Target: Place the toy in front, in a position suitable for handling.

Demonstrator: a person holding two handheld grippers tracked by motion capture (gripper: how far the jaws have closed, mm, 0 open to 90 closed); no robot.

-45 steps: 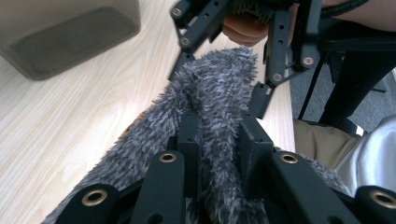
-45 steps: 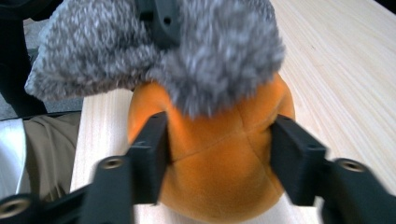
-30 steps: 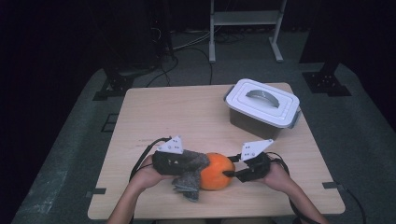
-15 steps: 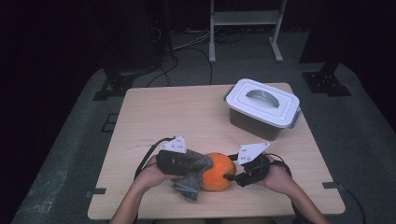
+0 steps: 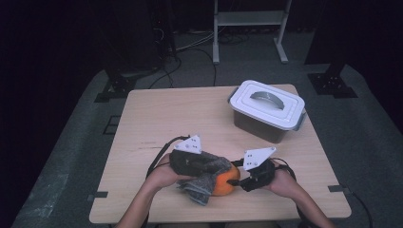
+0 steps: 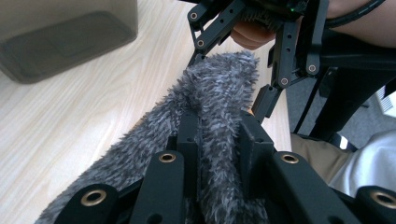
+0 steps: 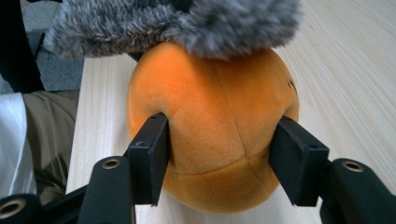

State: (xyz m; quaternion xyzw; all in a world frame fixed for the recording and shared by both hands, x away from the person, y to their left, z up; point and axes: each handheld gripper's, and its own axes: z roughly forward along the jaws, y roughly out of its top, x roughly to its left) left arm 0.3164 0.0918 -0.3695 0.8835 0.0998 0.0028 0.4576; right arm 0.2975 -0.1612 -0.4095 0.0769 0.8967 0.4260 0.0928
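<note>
From above, the person's two hands meet near the front edge of the pale wooden desk (image 5: 157,118). The left gripper (image 5: 202,166) holds a grey fuzzy plush cloth (image 5: 204,183) that drapes over the left side of a round orange plush ball (image 5: 225,183), while the right gripper (image 5: 244,179) comes at that ball from the opposite side. The two tools face each other, I'd say, so that one can steady the ball while the other works the fuzzy cover on it. A grey plastic box with a white lid and handle (image 5: 267,110) stands well apart at the far right of the desk, lid on, out of the way of the work.

In the left gripper view, the jaws are pinched narrow on a fold of the grey fuzzy plush cloth (image 6: 210,121), the pile bulging out between and around them. That tight pinch makes sense: thin, soft fabric slips unless clamped hard. The right gripper (image 6: 261,56) stands just beyond the fold.

In the right gripper view, the jaws straddle the round orange plush ball (image 7: 215,130) at mid width, both pads pressing into its velvety sides; they have just been closing on it. The ball rests on the desk (image 7: 355,60) with the grey cloth (image 7: 173,23) lying across its top, so the grip low on the sides leaves the upper part free for the cover.
</note>
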